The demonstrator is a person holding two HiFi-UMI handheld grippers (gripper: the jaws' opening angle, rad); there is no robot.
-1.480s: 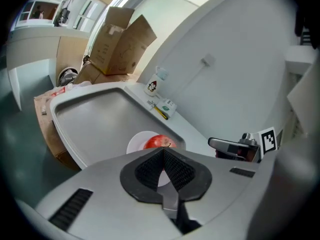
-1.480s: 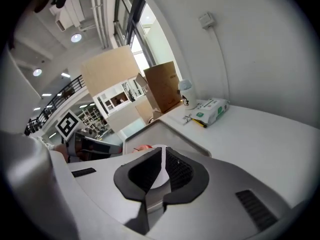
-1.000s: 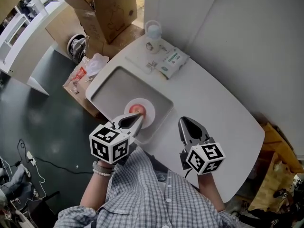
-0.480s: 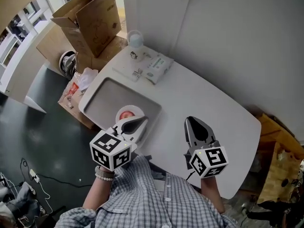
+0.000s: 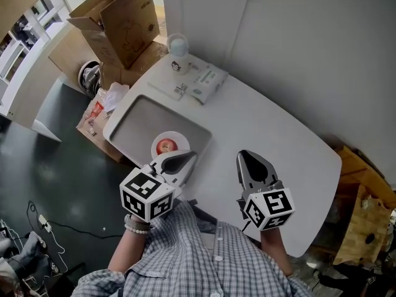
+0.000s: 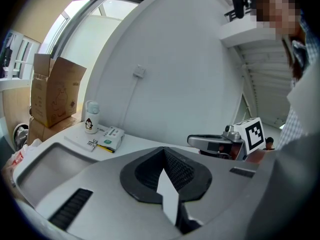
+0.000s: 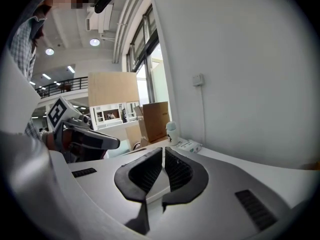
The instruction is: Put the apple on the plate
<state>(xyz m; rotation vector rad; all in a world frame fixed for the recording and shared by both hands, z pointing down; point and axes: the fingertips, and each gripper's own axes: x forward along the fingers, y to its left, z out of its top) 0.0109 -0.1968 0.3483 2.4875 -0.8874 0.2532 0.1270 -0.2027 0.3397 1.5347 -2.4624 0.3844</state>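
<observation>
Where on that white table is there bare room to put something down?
The wide white tabletop between the grey tray and the table's right end is bare. The far corner is crowded: white bottle, wipes packet.

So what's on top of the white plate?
A red apple sits on the plate, which lies in the grey tray. Nothing else shows on it, but the left gripper covers the plate's near edge, so that bit is hidden.
</observation>
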